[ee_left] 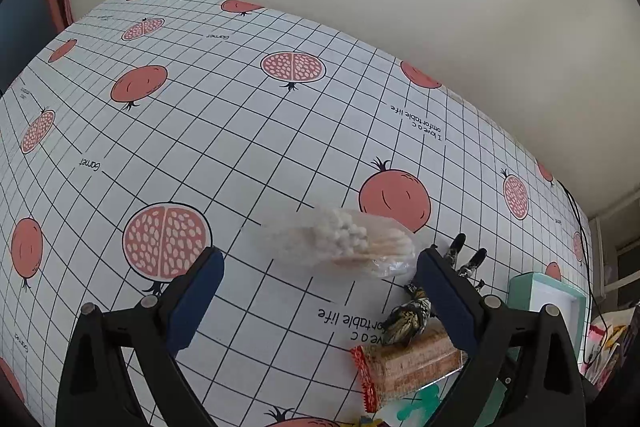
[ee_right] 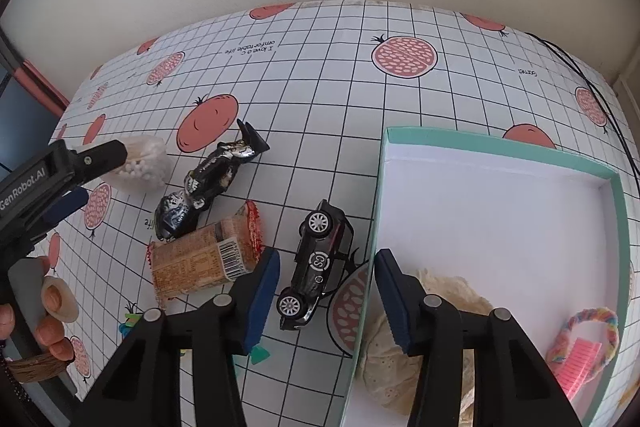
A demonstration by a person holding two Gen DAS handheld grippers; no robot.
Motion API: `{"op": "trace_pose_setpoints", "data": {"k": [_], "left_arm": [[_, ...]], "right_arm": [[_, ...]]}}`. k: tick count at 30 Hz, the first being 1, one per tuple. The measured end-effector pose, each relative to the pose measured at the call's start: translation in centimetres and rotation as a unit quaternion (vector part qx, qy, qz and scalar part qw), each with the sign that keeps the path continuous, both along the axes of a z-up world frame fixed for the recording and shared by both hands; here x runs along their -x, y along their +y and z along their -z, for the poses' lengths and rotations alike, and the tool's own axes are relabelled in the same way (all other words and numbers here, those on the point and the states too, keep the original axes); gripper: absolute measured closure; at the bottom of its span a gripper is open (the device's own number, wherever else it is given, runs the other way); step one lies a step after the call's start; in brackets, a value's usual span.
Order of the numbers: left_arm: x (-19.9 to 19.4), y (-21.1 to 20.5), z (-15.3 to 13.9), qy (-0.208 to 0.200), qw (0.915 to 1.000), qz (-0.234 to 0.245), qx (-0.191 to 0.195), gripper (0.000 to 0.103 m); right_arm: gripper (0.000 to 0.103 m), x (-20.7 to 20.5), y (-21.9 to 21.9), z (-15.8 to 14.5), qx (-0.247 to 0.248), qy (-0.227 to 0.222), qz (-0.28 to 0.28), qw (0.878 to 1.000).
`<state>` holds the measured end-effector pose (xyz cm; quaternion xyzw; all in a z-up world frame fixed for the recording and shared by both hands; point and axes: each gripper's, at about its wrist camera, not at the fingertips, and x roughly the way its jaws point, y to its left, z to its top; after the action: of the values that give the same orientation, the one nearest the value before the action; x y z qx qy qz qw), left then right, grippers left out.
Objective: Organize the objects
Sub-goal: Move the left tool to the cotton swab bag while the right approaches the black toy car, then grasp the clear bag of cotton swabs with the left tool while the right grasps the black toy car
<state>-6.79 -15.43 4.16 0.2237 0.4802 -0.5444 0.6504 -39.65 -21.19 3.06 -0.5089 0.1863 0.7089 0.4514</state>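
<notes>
Left gripper (ee_left: 320, 291) gapes wide, empty, above the clear plastic bag of cotton swabs (ee_left: 344, 245) lying on the pomegranate-print grid desk (ee_left: 224, 131). Right gripper (ee_right: 326, 293) also wide open, holding nothing, straddling the near wall of the mint-green white-lined cardboard box (ee_right: 500, 141). Black toy car (ee_right: 318, 263) lies just left of that box; wrapped biscuit packet (ee_right: 200, 263) and black-and-silver toy racer (ee_right: 208, 183) further left.

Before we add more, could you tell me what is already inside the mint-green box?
Inside the mint-green box lie a cream lace cloth, a rainbow braided loop and a pink comb. The right gripper covers part of the cloth and the box's near corner.
</notes>
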Motion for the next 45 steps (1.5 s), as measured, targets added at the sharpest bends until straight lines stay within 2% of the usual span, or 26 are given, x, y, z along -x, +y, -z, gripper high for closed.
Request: {"op": "trace_pose_setpoints", "data": {"k": [6, 15, 20, 22, 33, 37, 39, 41, 45], "left_arm": [[-0.4, -0.6, 0.9, 0.008, 0.9998, -0.012, 0.015, 0.006], [0.1, -0.8, 0.6, 0.008, 0.9989, -0.022, 0.040, 0.006], [0.6, -1.0, 1.2, 0.004, 0.9990, -0.024, 0.037, 0.006], [0.7, -1.0, 1.3, 0.003, 0.9985, -0.038, 0.039, 0.006], [0.7, -1.0, 1.5, 0.005, 0.9964, -0.071, 0.046, 0.007], [0.8, -1.0, 1.6, 0.000, 0.9956, -0.081, 0.047, 0.010], [0.8, -1.1, 1.6, 0.000, 0.9953, -0.085, 0.047, 0.014], [0.8, -1.1, 1.6, -0.004, 0.9951, -0.088, 0.045, 0.023], [0.7, -1.0, 1.7, -0.001, 0.9946, -0.093, 0.044, 0.028]], "right_arm": [[0.052, 0.0, 0.2, 0.3, 0.001, -0.002, -0.005, 1.000], [0.052, 0.5, -0.8, -1.7, -0.012, 0.014, -0.040, 0.999], [0.052, 0.7, -1.1, -1.7, -0.004, 0.016, -0.051, 0.999], [0.052, 0.7, -1.2, -1.6, 0.004, 0.023, -0.058, 0.998], [0.053, 0.8, -1.0, 0.1, 0.019, 0.004, -0.064, 0.998], [0.054, 0.9, -1.0, 0.1, 0.014, 0.005, -0.064, 0.998], [0.054, 1.0, -1.1, 0.2, 0.013, 0.003, -0.066, 0.998], [0.056, 1.2, -1.2, 0.4, 0.014, 0.002, -0.070, 0.997], [0.057, 1.5, -1.2, 0.5, 0.015, 0.003, -0.077, 0.997]]}}
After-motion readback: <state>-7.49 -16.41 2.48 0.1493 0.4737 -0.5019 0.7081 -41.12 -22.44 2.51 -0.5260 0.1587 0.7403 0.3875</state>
